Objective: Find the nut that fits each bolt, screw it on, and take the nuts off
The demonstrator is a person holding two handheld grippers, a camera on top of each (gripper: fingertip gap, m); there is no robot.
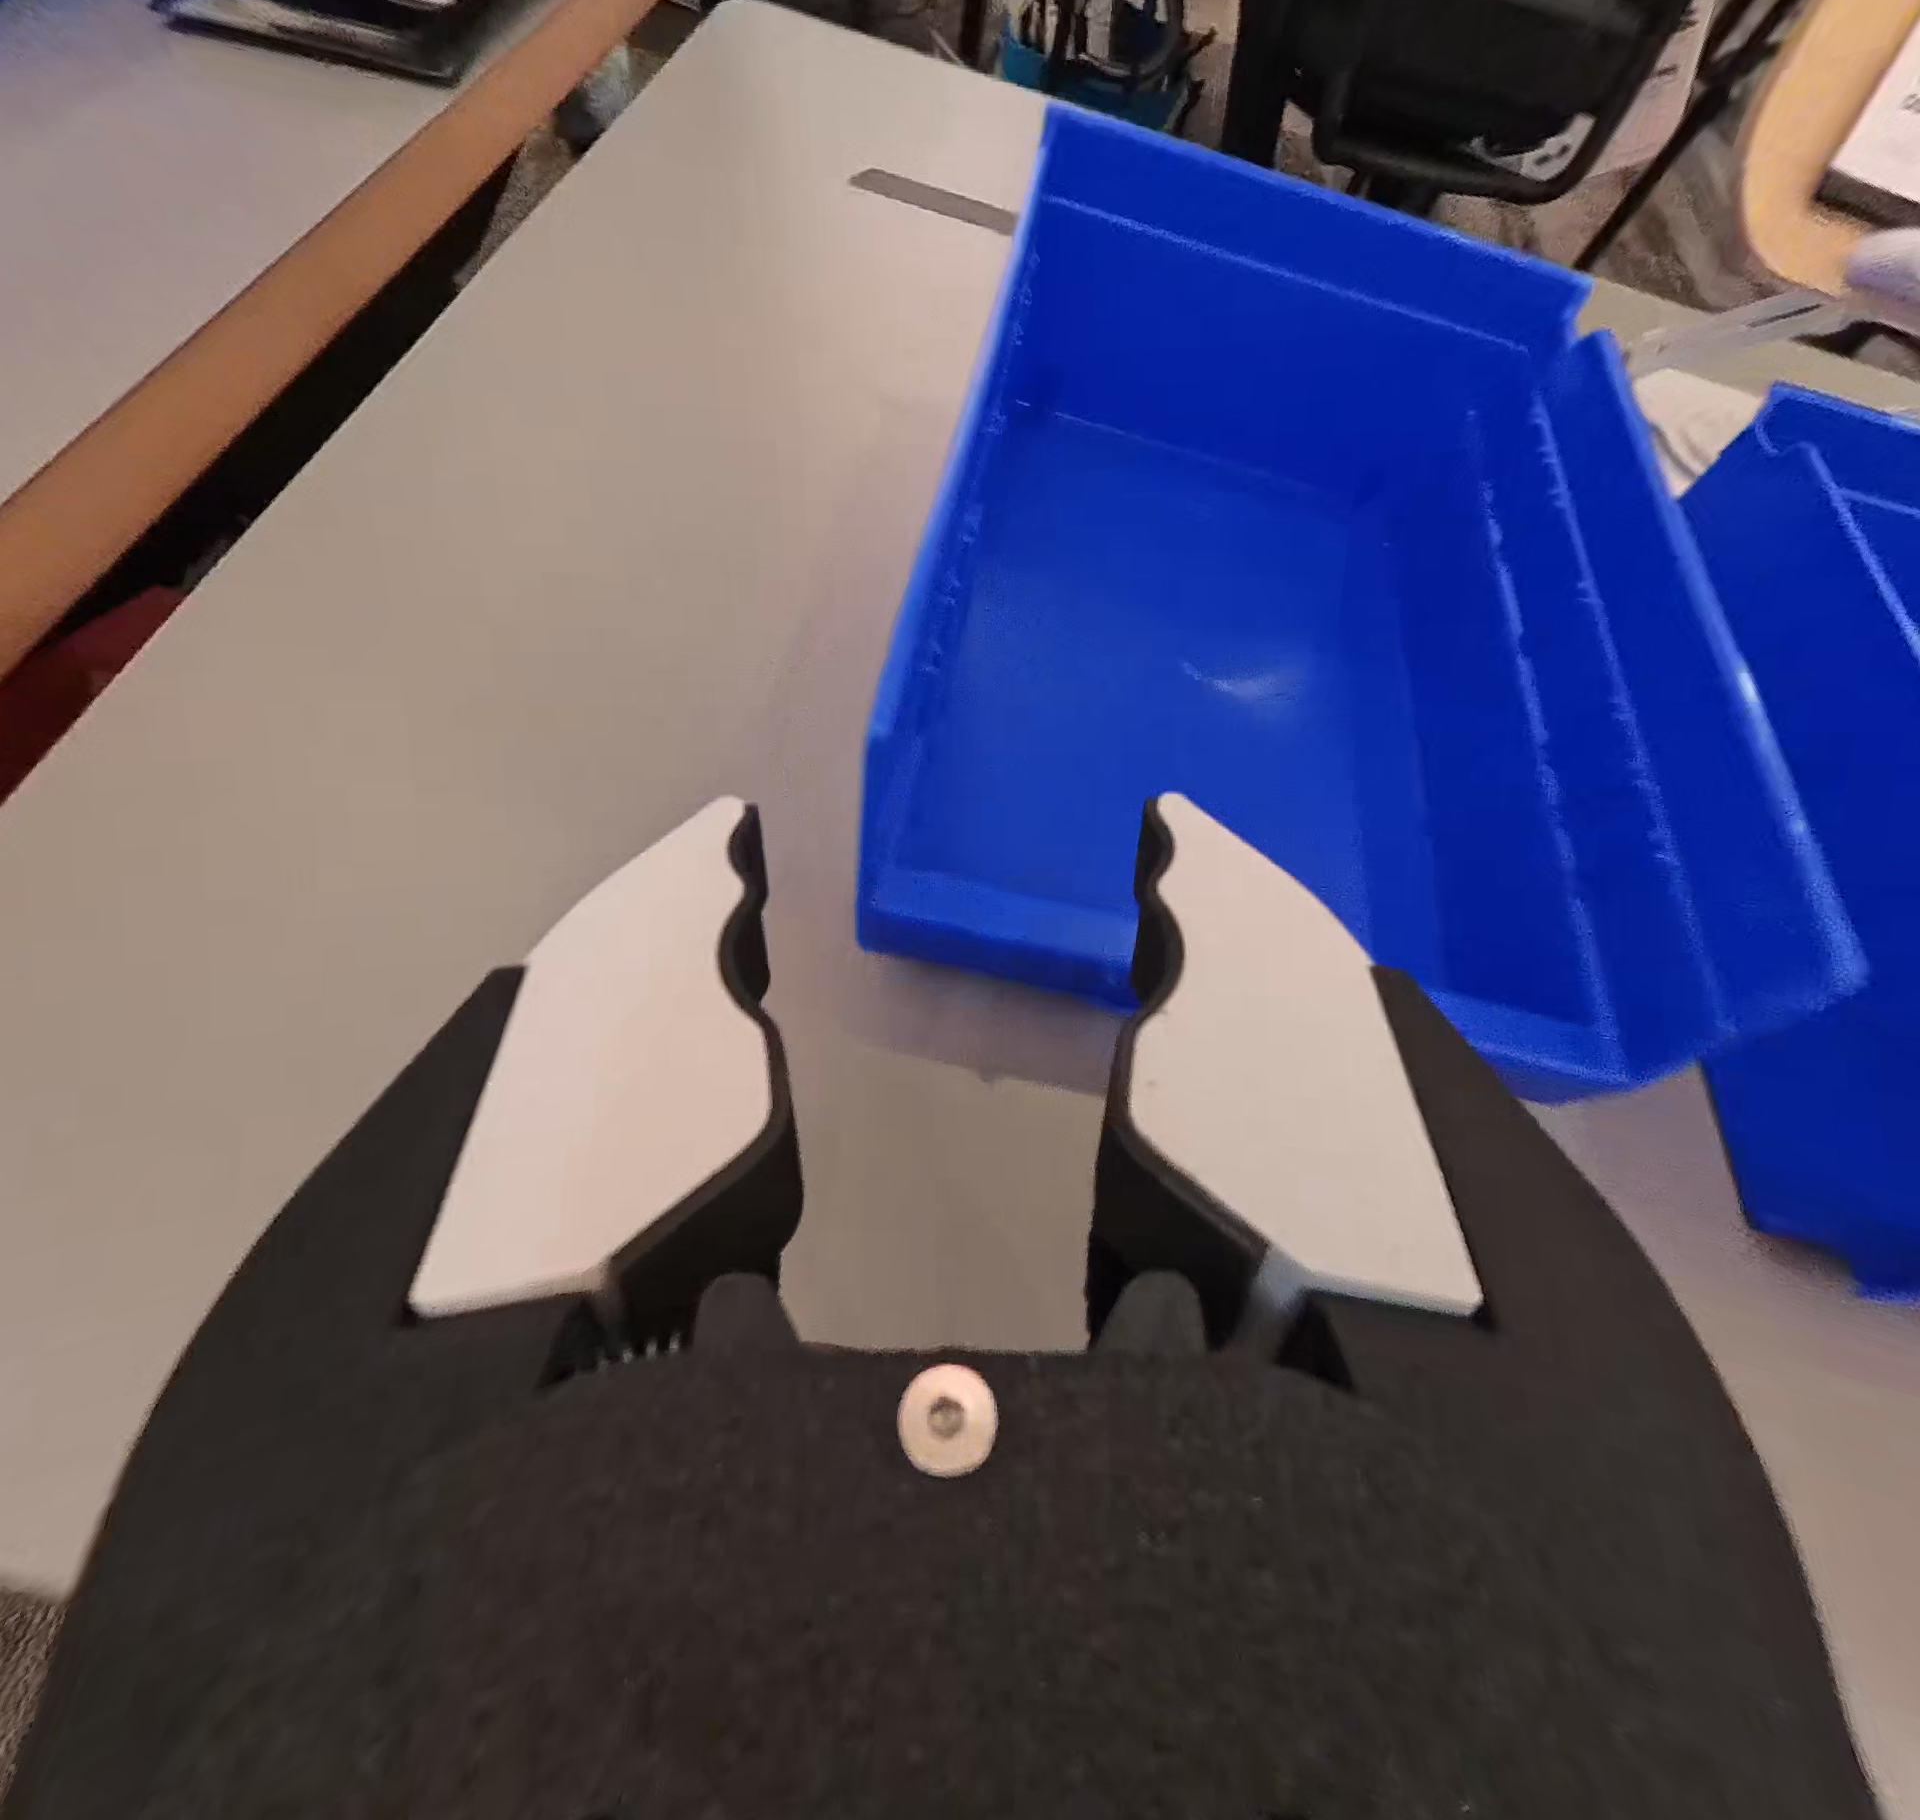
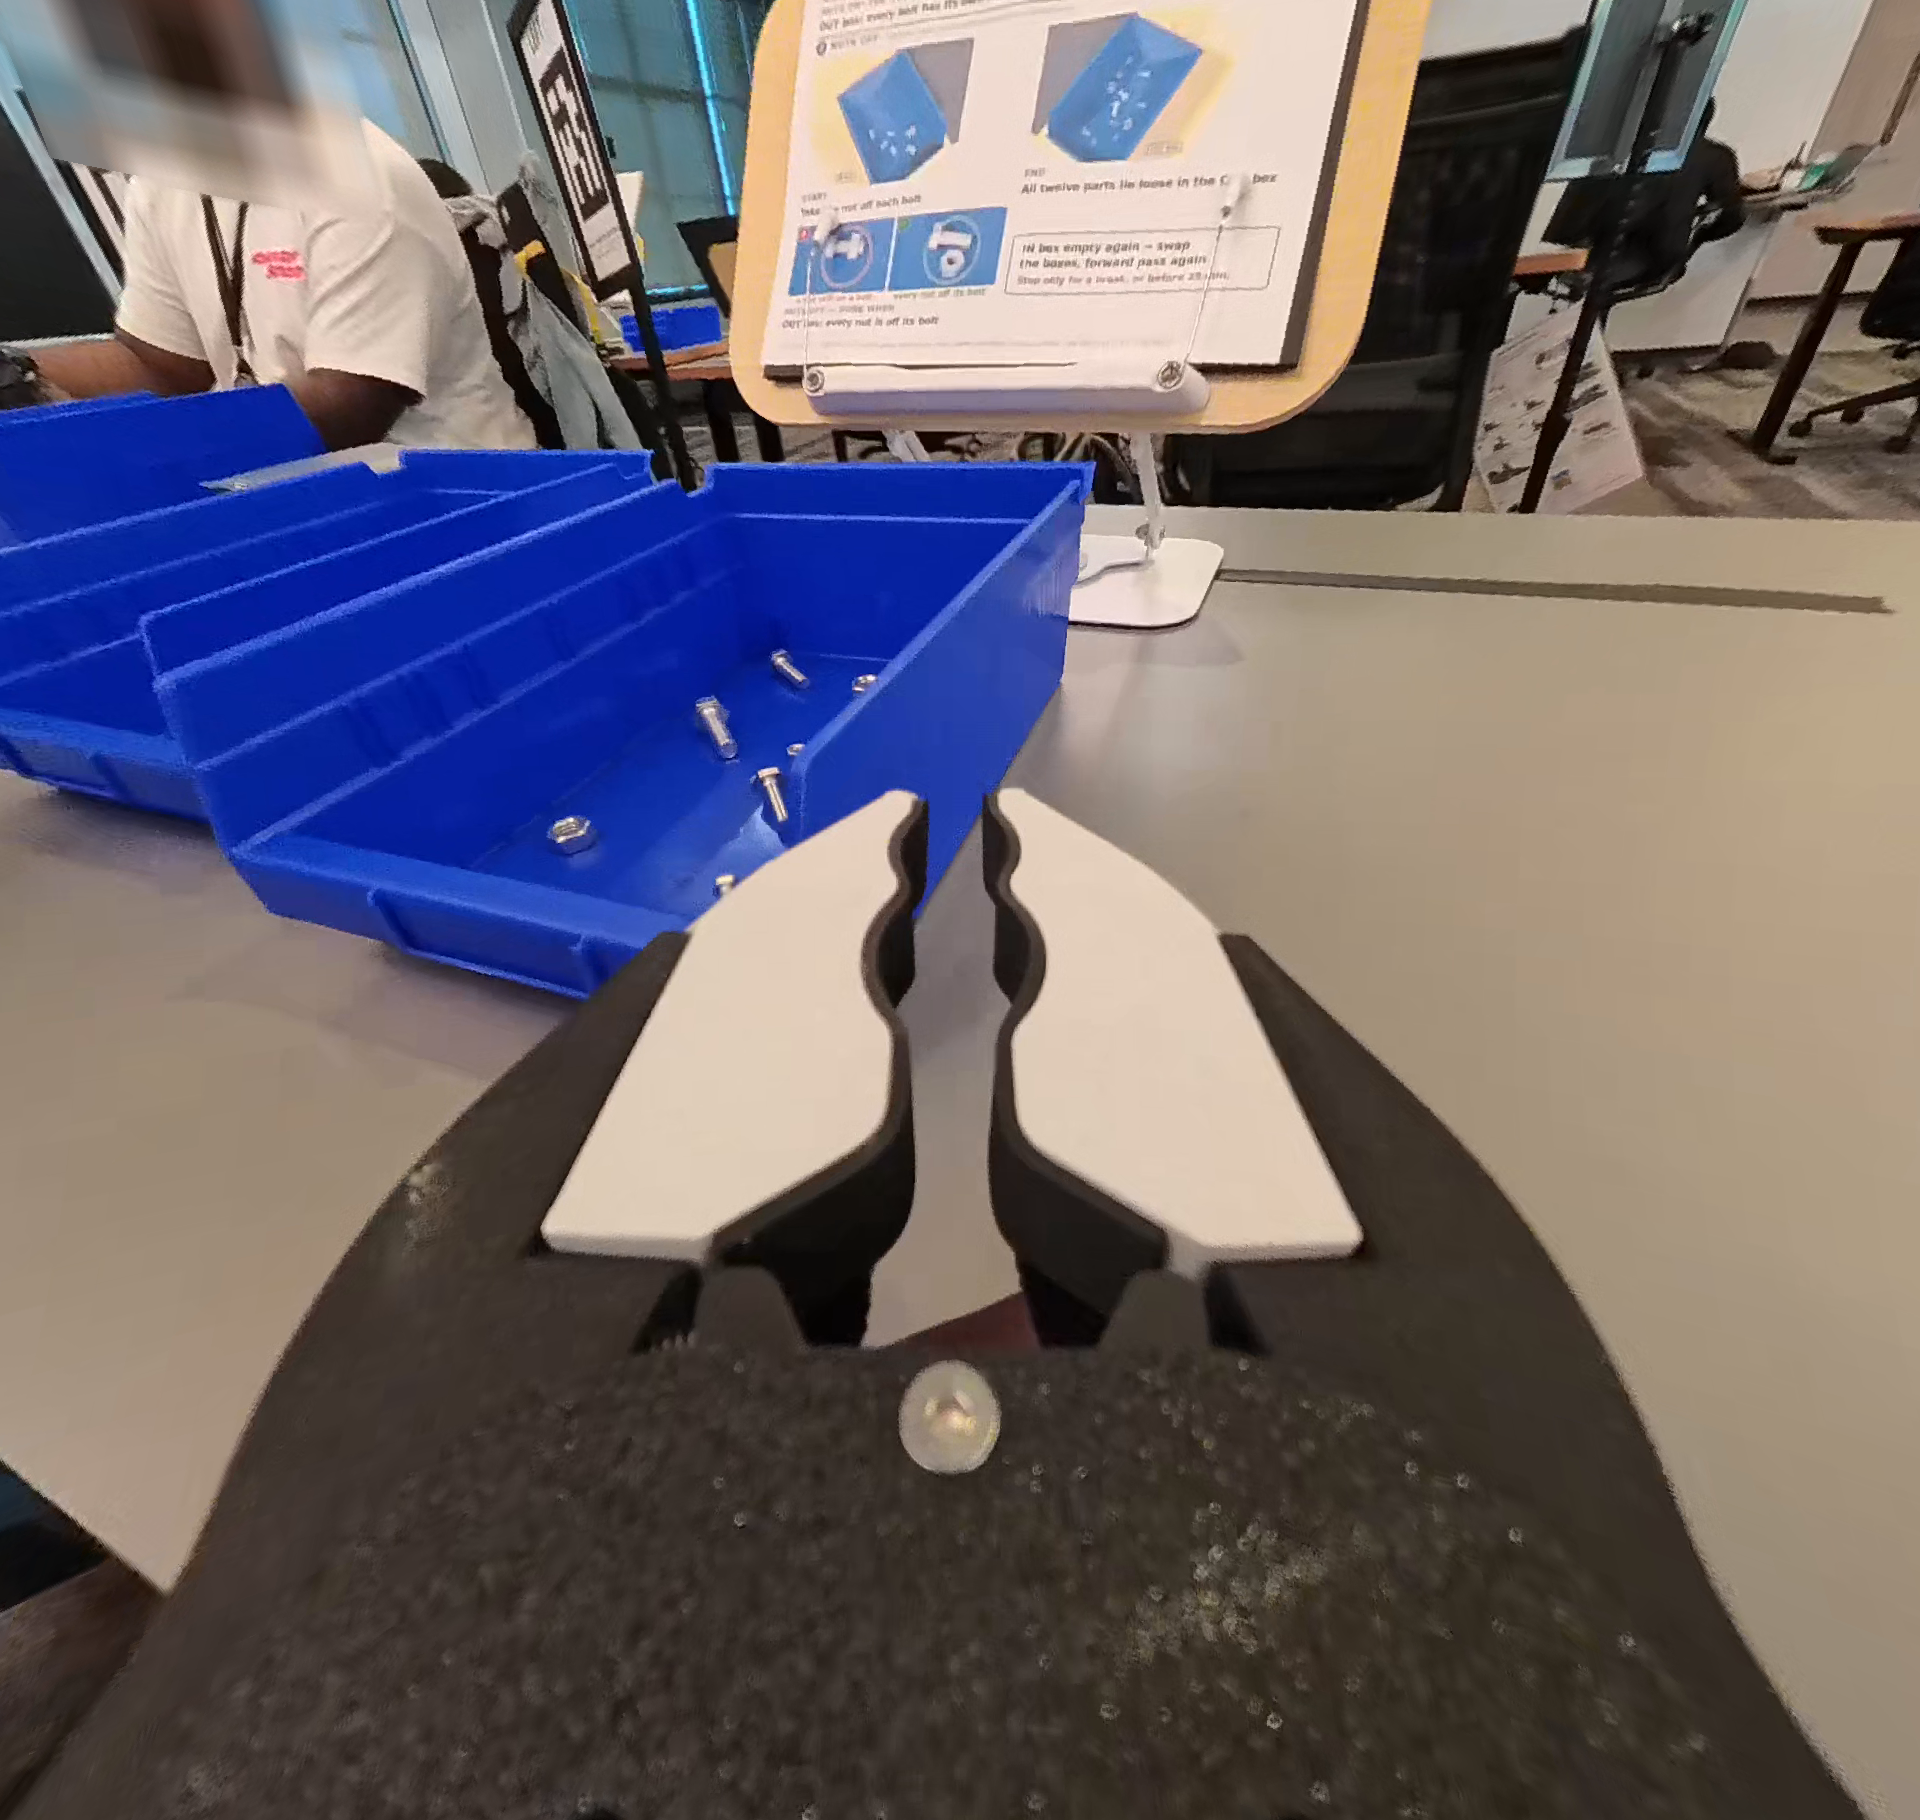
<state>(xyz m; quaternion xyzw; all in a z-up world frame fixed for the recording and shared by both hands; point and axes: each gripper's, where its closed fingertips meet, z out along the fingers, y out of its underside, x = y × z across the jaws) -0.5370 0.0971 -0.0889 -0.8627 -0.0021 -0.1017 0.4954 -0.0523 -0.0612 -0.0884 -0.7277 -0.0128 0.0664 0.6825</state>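
Two grippers over a grey table (image 2: 1455, 835), two blue bins side by side.

Left gripper (image 1: 948, 814): jaws spread wide, nothing held, hovering at the near edge of an empty blue bin (image 1: 1226, 627). Right gripper (image 2: 954, 804): jaws nearly closed, a narrow gap, nothing between them, just right of the near bin (image 2: 935, 731). Inside that bin, loose: bolts (image 2: 715, 726) toward the far right, one nut (image 2: 569, 832) near the front. Instruction board (image 2: 1060, 160) on a stand beyond.

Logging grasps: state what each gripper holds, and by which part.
Nothing is held. Left gripper jaws stand wide open; right gripper jaws are nearly closed, with only table showing between them.
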